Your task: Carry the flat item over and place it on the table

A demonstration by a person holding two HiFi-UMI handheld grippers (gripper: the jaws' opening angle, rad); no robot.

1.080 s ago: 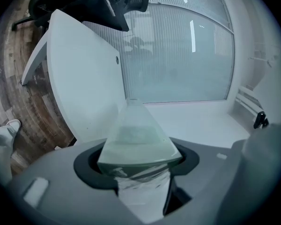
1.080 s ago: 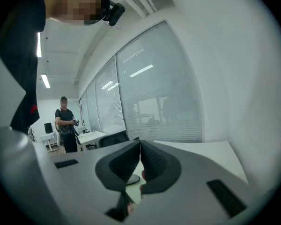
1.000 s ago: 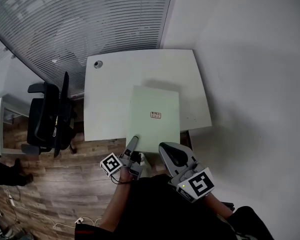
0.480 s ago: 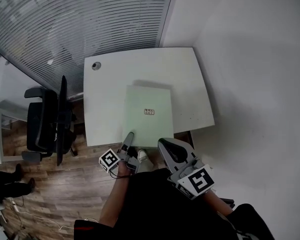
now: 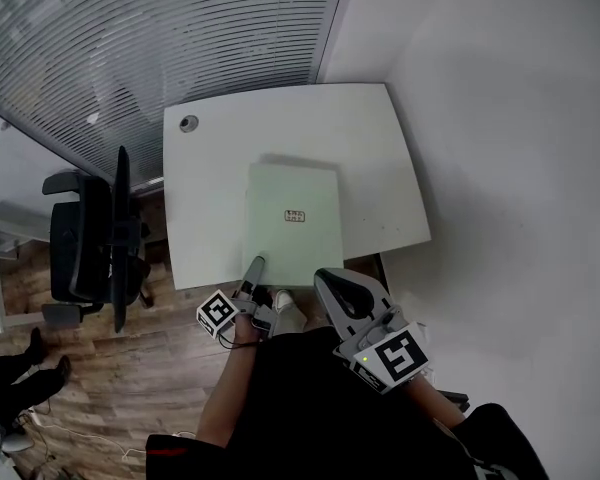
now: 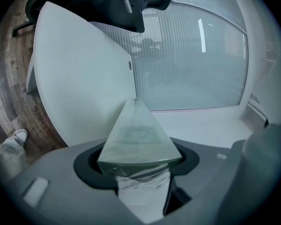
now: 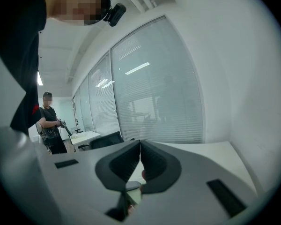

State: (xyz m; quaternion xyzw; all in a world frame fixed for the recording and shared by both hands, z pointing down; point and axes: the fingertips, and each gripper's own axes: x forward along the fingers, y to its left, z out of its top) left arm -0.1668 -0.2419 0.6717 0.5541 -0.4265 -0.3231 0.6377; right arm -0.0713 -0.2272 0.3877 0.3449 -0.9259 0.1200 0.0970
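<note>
L claw (image 5: 257, 266) grips the near edge of the pale green flat board (image 5: 292, 193), which sits over the white tabletop (image 5: 205, 198), & R claw (image 5: 332, 286) is closed tight w/ nothing in it.

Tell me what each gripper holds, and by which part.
The left gripper grips the green board by its near left corner. The right gripper has its jaws together and holds nothing.
</note>
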